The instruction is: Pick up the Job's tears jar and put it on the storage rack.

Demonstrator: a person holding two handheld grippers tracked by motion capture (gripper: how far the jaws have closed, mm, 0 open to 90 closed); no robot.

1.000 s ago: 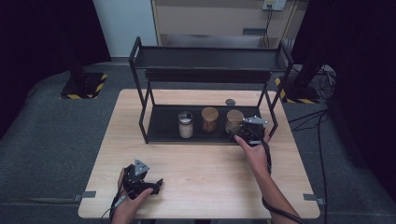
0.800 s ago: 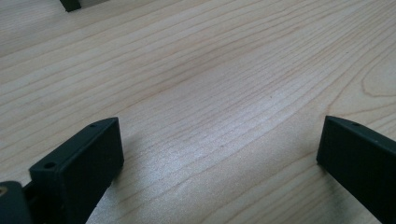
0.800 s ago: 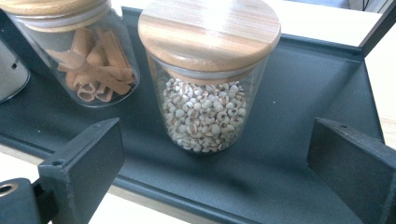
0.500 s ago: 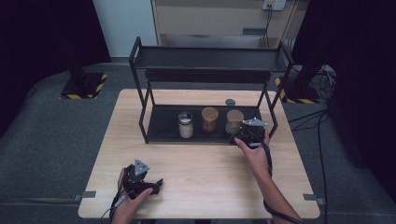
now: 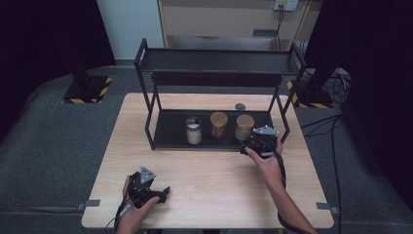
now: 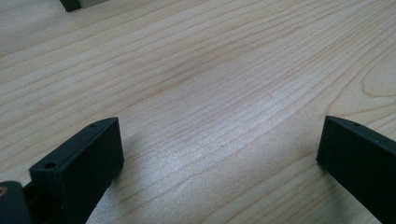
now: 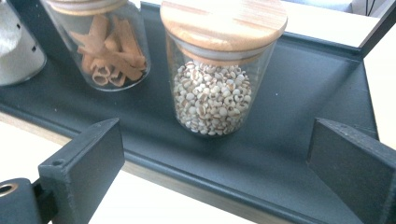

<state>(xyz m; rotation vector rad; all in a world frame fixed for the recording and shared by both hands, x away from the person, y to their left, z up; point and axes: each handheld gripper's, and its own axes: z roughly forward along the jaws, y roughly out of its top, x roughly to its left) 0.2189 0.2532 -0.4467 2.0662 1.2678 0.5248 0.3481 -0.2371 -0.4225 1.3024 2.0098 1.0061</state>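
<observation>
Right gripper (image 7: 212,158) w/ black jaws spread wide, nothing between yet, aimed at small clear glass jar w/ round wooden lid, filled w/ pale grains (image 7: 215,70). Jar upright just ahead of fingertips, roughly centred between them, a bit nearer the left finger (image 7: 88,154) than the right finger (image 7: 345,163), standing on black metal bottom tray of two-tier rack (image 7: 299,107). Prob. moderately heavy for its size: rigid glass, full of grain, so no give under squeeze. Glass smooth & slippery, breakable if dropped or knocked vs. rack frame. Best hold prob. on cylindrical glass body mid-height, below lid rim, pads on opposite sides; lid looks merely seated, so grabbing by lid risks it popping off. Beyond left fingertip: similar glass jar w/ wooden lid holding brown cinnamon-like sticks (image 7: 105,44), near but apart from grain jar; farther left, glass jar of white contents w/ metal shaker-type top (image 7: 18,46). Count: 3 jars on tray, 2 wood-lidded, 1 metal-topped; 1 rack w/ 2 shelves; 1 small dark round object (image 5: 240,106) on table behind rack, can't tell what. Left gripper (image 6: 219,154) also w/ jaws wide apart, empty, low over bare light wooden table (image 6: 210,70), well apart from rack.
</observation>
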